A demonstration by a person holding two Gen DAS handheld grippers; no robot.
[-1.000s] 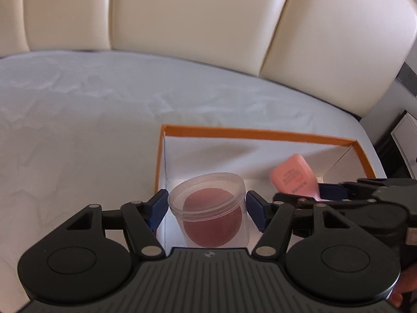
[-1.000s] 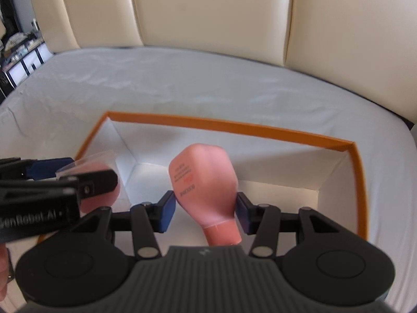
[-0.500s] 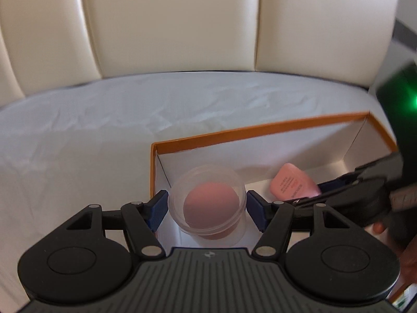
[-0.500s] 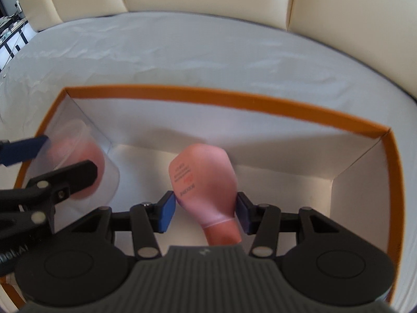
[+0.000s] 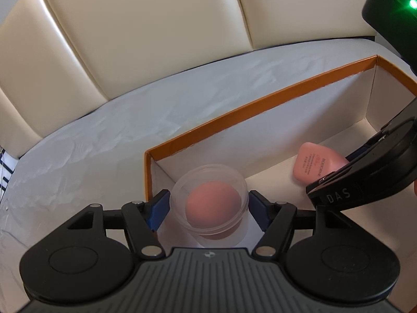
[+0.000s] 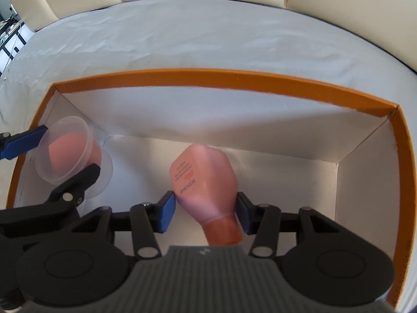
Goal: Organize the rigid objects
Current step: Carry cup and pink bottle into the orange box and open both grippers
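An orange-rimmed white box [image 6: 208,77] lies on the bed. In its left corner a clear round jar [image 5: 211,203] with a pink sponge inside sits tilted between the blue pads of my left gripper [image 5: 208,208]. The jaws are opening, and a thin gap shows at the right pad. The jar [image 6: 67,154] shows in the right wrist view too. My right gripper [image 6: 206,208] is shut on a pink bottle [image 6: 203,180], held by its shoulder low in the middle of the box, base pointing away. The bottle [image 5: 318,164] also appears in the left wrist view.
The box rim [image 5: 260,101] stands on a wrinkled white sheet [image 6: 208,34]. A cream padded headboard [image 5: 156,34] curves behind. A dark device with a green light [image 5: 391,7] hangs at the upper right. The right half of the box floor [image 6: 359,195] is bare.
Both grippers have sunk into the box with their objects. The left gripper has rolled and its pads have spread slightly off the jar. The right grip on the bottle is unchanged.
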